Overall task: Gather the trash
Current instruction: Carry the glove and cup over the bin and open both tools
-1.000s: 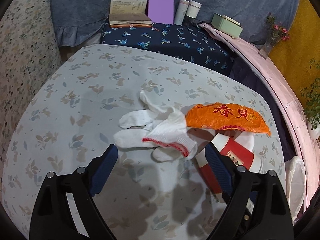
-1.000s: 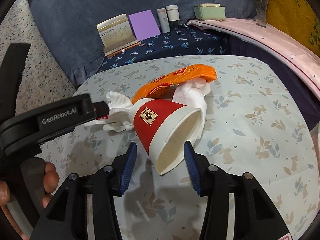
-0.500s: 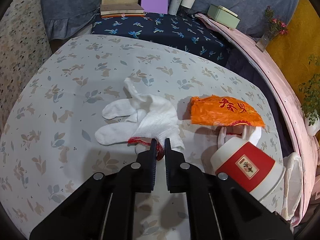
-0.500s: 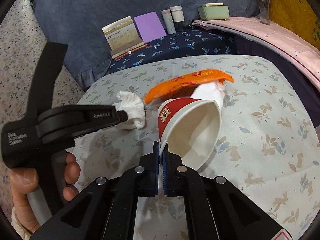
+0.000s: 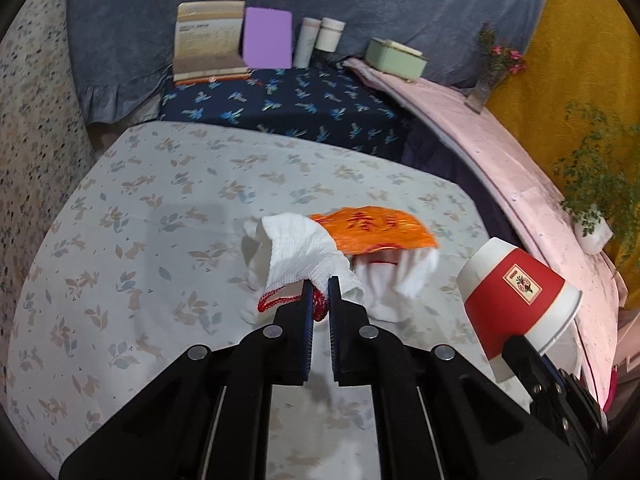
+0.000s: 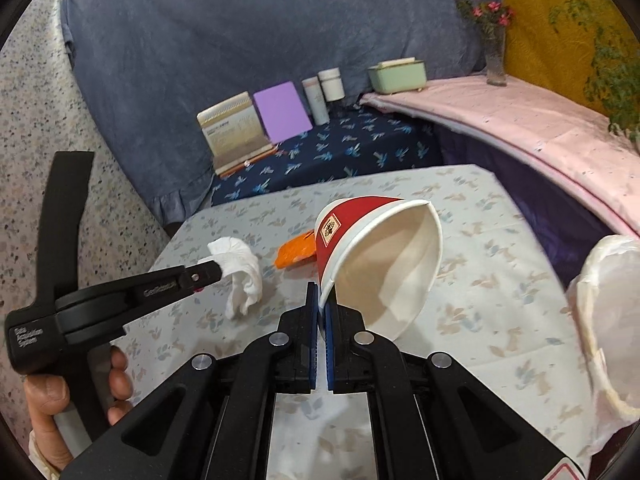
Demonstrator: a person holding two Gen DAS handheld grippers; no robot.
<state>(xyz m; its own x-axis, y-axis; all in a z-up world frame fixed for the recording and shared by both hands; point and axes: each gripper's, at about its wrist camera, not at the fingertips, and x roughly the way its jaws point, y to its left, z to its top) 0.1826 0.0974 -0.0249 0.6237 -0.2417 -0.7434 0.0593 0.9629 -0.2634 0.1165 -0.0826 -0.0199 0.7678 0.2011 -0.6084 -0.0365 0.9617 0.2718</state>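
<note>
Where both lay on the tablecloth [image 5: 132, 216] a second ago, our left gripper [image 5: 319, 294] lifts the clamped white glove [image 5: 298, 258], our right gripper [image 6: 321, 300] the pinched paper cup [image 6: 380, 264].

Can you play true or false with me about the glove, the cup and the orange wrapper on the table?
1. The left hand-held gripper pinches the white glove by its red-edged cuff. True.
2. The right hand-held gripper is wide open with nothing in it. False: it is shut on the rim of the red and white paper cup.
3. The paper cup is full of juice. False: its inside shows bare and empty.
4. The orange wrapper lies on the table; no gripper holds it. True.
5. The purple board lies flat on the floral table. False: it stands on the dark blue cloth behind.
</note>
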